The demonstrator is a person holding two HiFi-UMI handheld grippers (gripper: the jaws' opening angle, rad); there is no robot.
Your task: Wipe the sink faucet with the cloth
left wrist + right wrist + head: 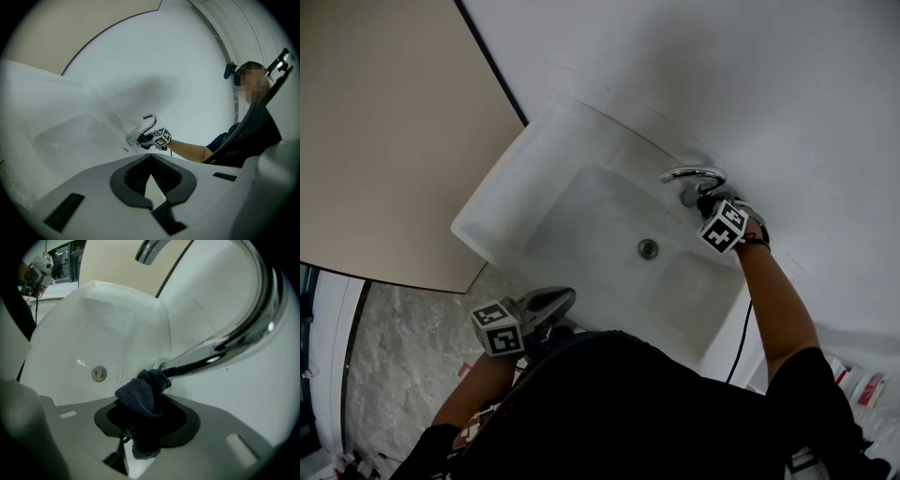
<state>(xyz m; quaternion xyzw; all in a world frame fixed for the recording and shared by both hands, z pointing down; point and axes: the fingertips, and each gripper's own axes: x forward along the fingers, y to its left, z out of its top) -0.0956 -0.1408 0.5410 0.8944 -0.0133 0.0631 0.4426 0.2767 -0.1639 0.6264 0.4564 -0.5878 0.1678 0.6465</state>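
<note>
Held in right tongs (140, 425), cloth (140, 397) touches faucet (243, 329) beside wall (262, 394).

Glossy metal faucet (225, 345), nubby cloth (140, 397)

Two grey handheld grippers, wearer in black
left gripper (151, 164): light grey moulded shell, dark ribbed pads (137, 173) lining the fingers (187, 182), a dark rectangular slot (64, 212) set in the shell behind and outboard of the fingers. White cube with black square markers (497, 328) mounted behind the fingers. The right gripper (709, 201) has the same cube (724, 227) behind its fingers, plus a thin black cable (741, 336) trailing back from it. Wearer: black short-sleeved top (619, 403), dark strap (757, 242) at the right wrist.
</note>
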